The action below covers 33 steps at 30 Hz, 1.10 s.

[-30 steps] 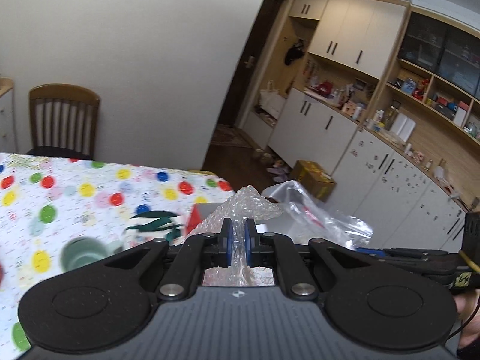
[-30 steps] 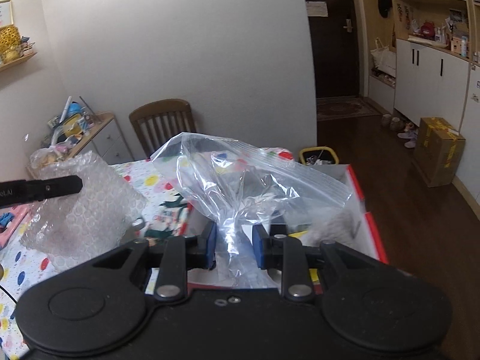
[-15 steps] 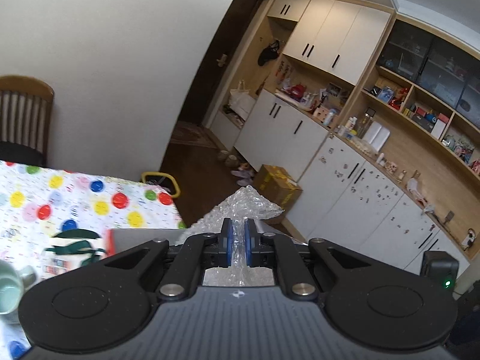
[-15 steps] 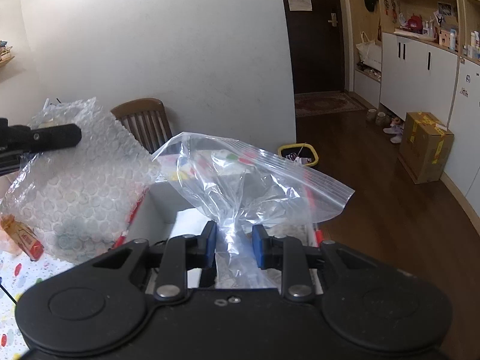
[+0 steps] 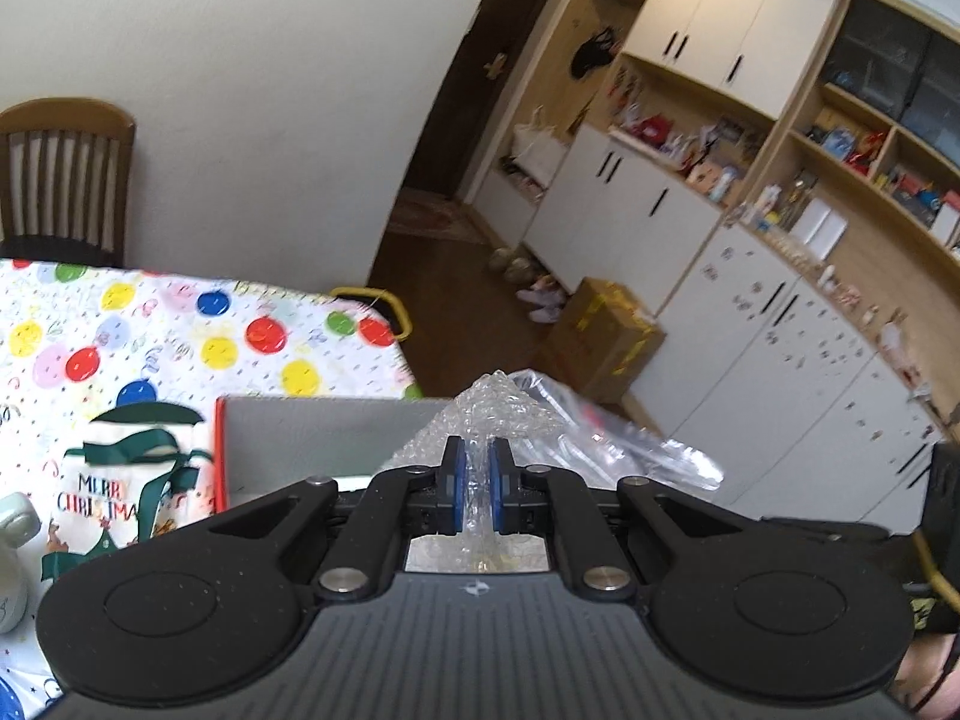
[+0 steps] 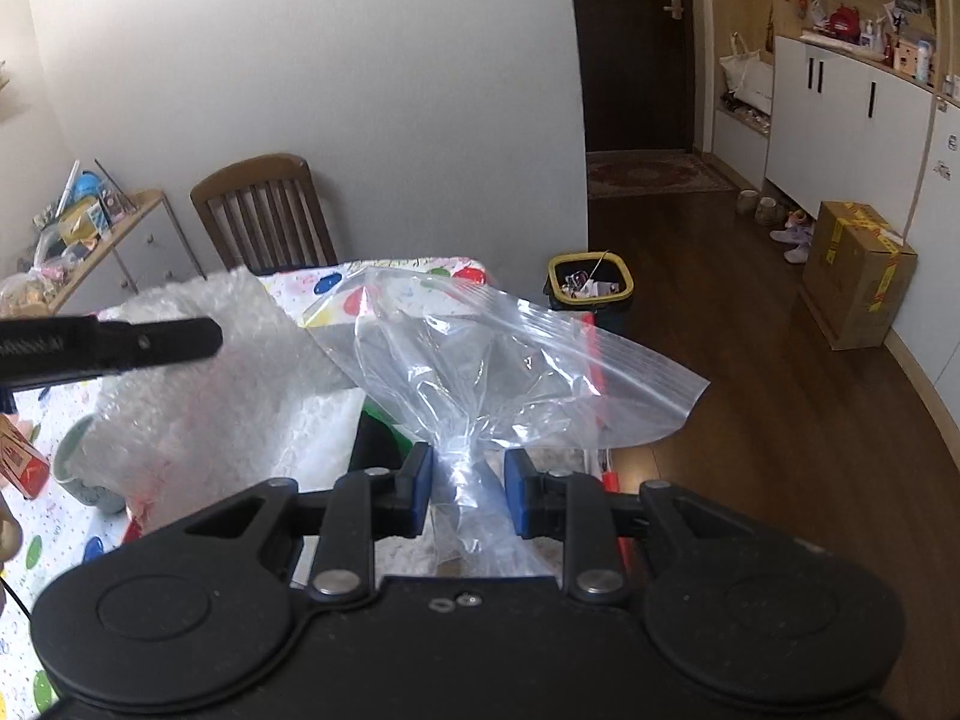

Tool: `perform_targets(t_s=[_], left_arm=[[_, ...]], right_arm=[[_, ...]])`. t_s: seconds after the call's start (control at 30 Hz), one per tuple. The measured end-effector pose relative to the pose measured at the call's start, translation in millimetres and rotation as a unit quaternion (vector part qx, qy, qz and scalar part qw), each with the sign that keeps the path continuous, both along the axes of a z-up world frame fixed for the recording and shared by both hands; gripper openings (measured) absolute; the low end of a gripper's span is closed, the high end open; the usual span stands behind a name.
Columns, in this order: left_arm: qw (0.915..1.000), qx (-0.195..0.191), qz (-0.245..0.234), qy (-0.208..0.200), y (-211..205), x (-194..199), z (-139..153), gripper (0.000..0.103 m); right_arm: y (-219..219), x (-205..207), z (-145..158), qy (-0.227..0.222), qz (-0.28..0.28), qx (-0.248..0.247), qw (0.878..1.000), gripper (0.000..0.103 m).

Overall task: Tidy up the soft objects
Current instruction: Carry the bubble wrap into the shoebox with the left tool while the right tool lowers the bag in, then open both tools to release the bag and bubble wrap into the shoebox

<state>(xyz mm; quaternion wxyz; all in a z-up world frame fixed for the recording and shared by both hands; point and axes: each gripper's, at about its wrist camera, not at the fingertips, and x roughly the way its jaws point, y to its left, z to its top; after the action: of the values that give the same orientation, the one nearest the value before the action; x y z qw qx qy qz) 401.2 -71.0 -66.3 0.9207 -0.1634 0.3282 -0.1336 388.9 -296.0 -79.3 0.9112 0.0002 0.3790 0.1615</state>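
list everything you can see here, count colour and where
bubble wrap: 1, clear, pinched in left tool
zip bag: 1, clear, bunched in right tool
box: 1, grey inside, red rim, on table below both
tablecloth: 1, white with coloured dots, on table
gift bag: 1, white and green, left of box
chair: 1, brown, against wall
bin: 1, yellow rim, on floor
carton: 1, brown, by cabinets
left tool: 1, black, blue pads
right tool: 1, black, blue pads

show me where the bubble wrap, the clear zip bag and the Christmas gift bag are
bubble wrap (image 5: 493, 409), left wrist view, on the crumpled top above the pads.
clear zip bag (image 6: 528, 360), right wrist view, on its puffed middle.
Christmas gift bag (image 5: 114, 492), left wrist view, on its printed front.
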Motion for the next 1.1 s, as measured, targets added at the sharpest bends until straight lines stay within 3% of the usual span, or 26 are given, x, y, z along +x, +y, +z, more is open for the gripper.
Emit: perform_targets(t_s=[0.27, 0.63, 1.1], left_arm=[[0.9991, 0.034, 0.007, 0.024, -2, 6, -25, 0.008], [0.9947, 0.080, -0.021, 0.061, -18, 4, -51, 0.008], [0.9906, 0.098, -0.031, 0.090, -27, 0, -60, 0.011]], right_arm=[[12, 21, -12, 0.016, 0.024, -0.016, 0.999, 0.025], [23, 31, -26, 0.031, 0.053, -0.032, 0.998, 0.025], [17, 29, -35, 0.042, 0.065, -0.035, 0.996, 0.027]])
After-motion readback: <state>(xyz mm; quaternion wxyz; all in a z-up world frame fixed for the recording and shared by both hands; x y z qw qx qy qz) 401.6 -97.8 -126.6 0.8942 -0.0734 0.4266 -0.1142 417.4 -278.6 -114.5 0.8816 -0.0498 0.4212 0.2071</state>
